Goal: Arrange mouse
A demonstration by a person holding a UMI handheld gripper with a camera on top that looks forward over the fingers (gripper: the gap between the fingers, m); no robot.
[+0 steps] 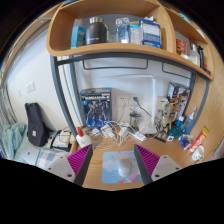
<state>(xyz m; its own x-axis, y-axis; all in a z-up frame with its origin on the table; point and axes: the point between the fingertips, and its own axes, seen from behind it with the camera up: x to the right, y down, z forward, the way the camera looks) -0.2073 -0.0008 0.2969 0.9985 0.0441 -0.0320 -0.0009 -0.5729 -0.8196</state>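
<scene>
Your tongs [113, 160] stand spread wide with nothing between them, their two magenta pads [80, 158] flanking the lower middle of the frame. Just ahead of them, low in the centre, a pale blue rectangular mouse mat [113, 165] lies on the light wooden worktop [165, 156], and the small white computer mouse [124, 171] sits on it, a little right of the midline and nearer your right-hand finger.

You appear to be at the approach step: the mouse is not yet touched. The next move probably calls for lowering the tongs, shifting slightly right so that both fingers straddle the mouse body, then closing on its sides.

The mouse looks small, rounded and smooth, pale against the mat; its cable, if any, cannot be made out. A glossy shell of that kind may slip under a light pinch.

Farther out, mid-frame, a dark printed box [95, 107] stands against the wall among tangled cables, and a wooden shelf [100, 52] crosses the top of the frame.
</scene>
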